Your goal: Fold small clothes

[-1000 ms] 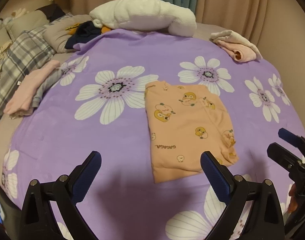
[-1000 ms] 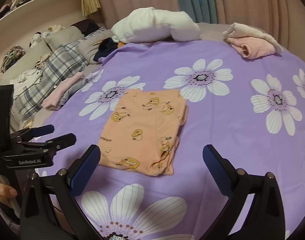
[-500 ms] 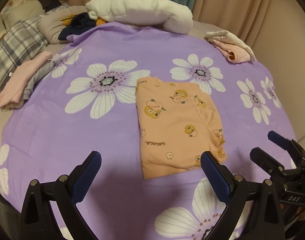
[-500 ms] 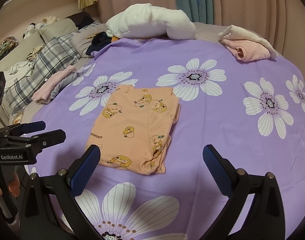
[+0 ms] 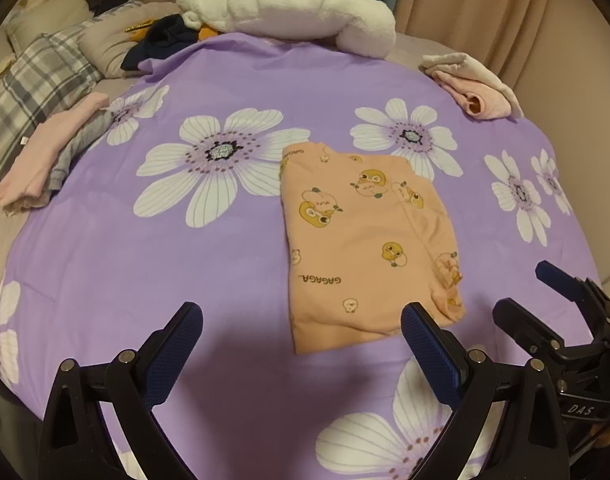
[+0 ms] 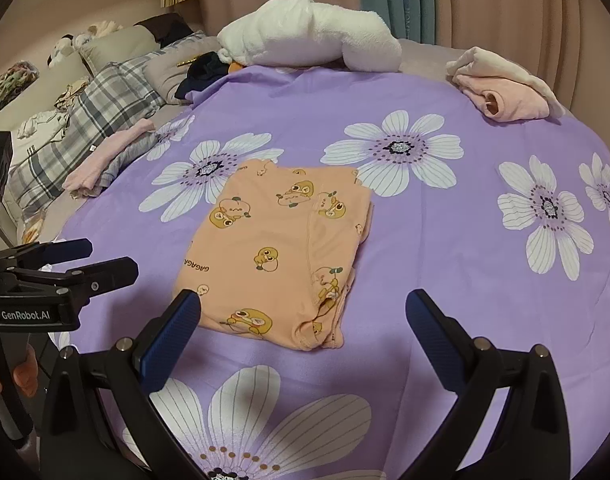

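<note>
While white bedding (image 5: 289, 8) and pink clothes (image 6: 501, 92) ring the folded peach garment (image 5: 365, 240), my left fingers (image 5: 177, 344) and right fingers (image 6: 429, 328) hover spread wide, empty.

I read "GAGAGA" printed on the orange shirt (image 5: 365, 240), "GenRobot.AI" on the left gripper (image 6: 89, 262), and "DAS" on the right gripper (image 5: 545, 296).

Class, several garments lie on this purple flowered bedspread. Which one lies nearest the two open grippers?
The folded peach duck-print garment in the middle, just ahead of both grippers. The pink-and-grey clothes at the left edge and the pink bundle at the far right lie farther off.
</note>
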A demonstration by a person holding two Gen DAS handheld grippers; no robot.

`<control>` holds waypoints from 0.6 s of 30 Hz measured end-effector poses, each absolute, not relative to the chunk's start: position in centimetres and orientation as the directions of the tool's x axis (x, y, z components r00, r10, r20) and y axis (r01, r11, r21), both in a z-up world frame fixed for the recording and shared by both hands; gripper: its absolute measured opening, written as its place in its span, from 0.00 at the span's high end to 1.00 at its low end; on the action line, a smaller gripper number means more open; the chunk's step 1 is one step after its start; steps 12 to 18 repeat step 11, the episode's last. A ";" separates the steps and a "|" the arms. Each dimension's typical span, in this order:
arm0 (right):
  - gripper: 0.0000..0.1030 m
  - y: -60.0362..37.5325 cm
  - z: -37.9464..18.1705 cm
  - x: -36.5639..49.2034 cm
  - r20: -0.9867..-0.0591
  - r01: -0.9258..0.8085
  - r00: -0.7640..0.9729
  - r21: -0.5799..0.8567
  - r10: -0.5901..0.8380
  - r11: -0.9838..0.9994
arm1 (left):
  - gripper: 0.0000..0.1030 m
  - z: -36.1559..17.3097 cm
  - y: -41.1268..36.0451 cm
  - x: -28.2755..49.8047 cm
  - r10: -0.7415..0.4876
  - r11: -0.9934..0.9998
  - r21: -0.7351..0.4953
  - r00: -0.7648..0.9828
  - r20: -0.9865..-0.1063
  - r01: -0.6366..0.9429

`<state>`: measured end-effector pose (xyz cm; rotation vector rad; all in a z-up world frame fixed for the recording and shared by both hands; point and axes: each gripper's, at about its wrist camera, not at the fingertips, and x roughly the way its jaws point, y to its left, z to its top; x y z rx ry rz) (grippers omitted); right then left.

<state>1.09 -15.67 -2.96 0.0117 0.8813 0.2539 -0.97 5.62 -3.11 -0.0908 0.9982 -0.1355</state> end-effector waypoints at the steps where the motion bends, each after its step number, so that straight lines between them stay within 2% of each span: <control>1: 0.00 -15.6 -3.0 1.1 -0.762 -0.216 0.607 0.115 0.225 0.970 | 0.04 -3.1 5.6 -1.0 -0.156 0.988 -0.139 0.533 -0.832 0.073; 18: 0.00 -15.7 -3.2 1.1 -0.764 -0.215 0.604 0.120 0.228 0.969 | 0.04 -3.2 5.4 -1.0 -0.140 0.990 -0.120 0.535 -0.833 0.072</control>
